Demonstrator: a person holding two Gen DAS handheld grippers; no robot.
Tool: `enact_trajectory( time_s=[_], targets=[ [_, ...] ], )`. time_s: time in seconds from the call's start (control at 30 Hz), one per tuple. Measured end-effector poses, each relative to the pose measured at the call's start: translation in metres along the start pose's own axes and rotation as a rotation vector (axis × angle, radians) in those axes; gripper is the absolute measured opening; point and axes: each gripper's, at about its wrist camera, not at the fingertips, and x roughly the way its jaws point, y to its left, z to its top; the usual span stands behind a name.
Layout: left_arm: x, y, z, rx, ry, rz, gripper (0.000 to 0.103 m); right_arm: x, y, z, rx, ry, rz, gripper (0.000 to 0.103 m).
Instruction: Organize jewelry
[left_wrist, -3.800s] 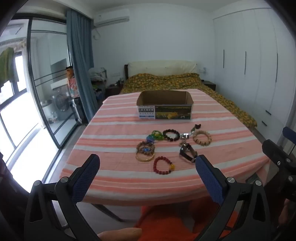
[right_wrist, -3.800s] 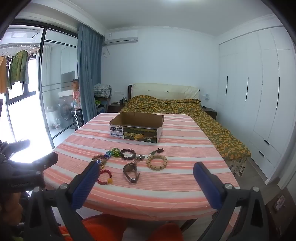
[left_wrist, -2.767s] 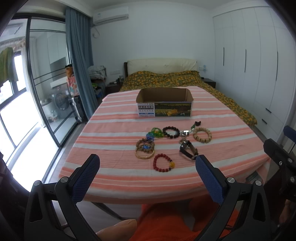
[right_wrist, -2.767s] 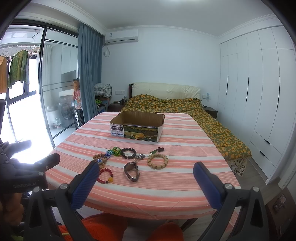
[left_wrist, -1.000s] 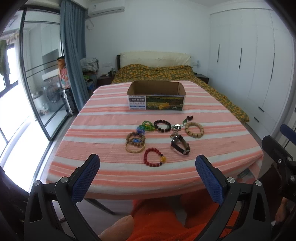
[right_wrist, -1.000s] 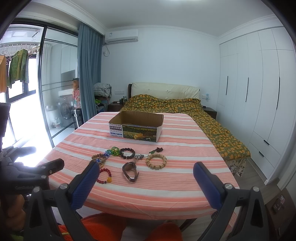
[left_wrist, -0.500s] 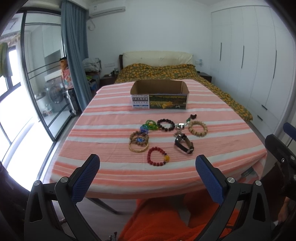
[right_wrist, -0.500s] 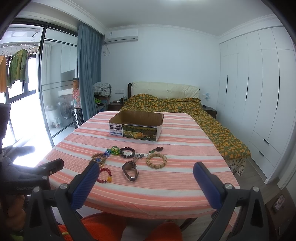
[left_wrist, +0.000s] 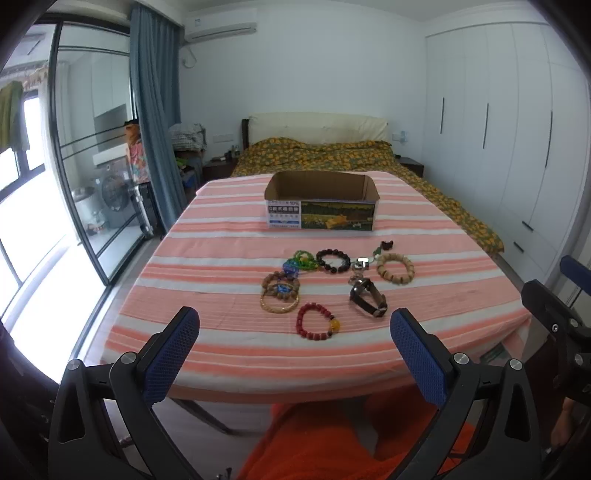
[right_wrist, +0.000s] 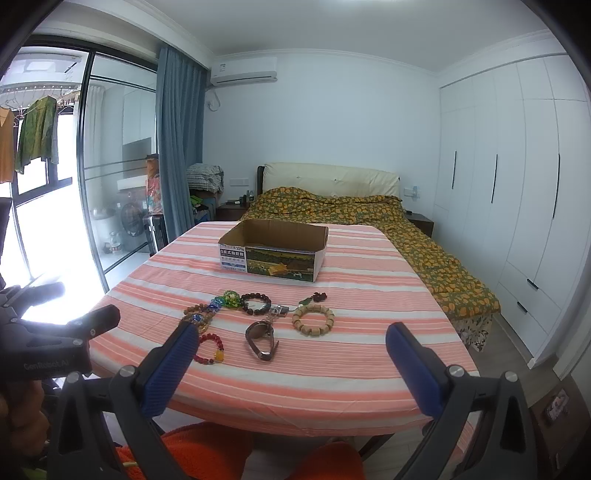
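Your left gripper (left_wrist: 293, 334) and right gripper (right_wrist: 288, 349) both hang short of the near edge of the pink-and-white striped tabletop (left_wrist: 221, 236), each with its blue-padded jaws spread wide and nothing between them. The jewelry lies ahead of you in a loose cluster at mid-table: the red bead bracelet with a yellow charm (left_wrist: 317, 326) is nearest, straight out from the left gripper and slightly right of its centre line, while the dark strap wristwatch (right_wrist: 261, 339) lies just left of the right gripper's centre, its long axis running roughly away from you. Behind these sit the pale wooden bead bracelet (right_wrist: 313, 319), the dark bead bracelet (left_wrist: 333, 260) and a small heap of brown, gold and green pieces (left_wrist: 282, 288) that seem to touch or overlap, though the view is too coarse to sort them. The open cardboard box with a printed front (left_wrist: 321, 218) stands well beyond the cluster, toward the far side, and I would judge it the place the pieces belong. The red bracelet looks the easiest first reach for your left side, the watch for your right. You have bare cloth all around the cluster and on both flanks of the box, so nothing crowds a straight forward reach.
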Motion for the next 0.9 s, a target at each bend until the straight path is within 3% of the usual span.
enact_trajectory(
  time_s=[0.9],
  targets=[
    [0.006, 0.014, 0.002, -0.041, 0.002, 0.020, 0.103, 0.004, 0.006, 0.005, 0.009, 0.015, 0.020, 0.103]
  ],
)
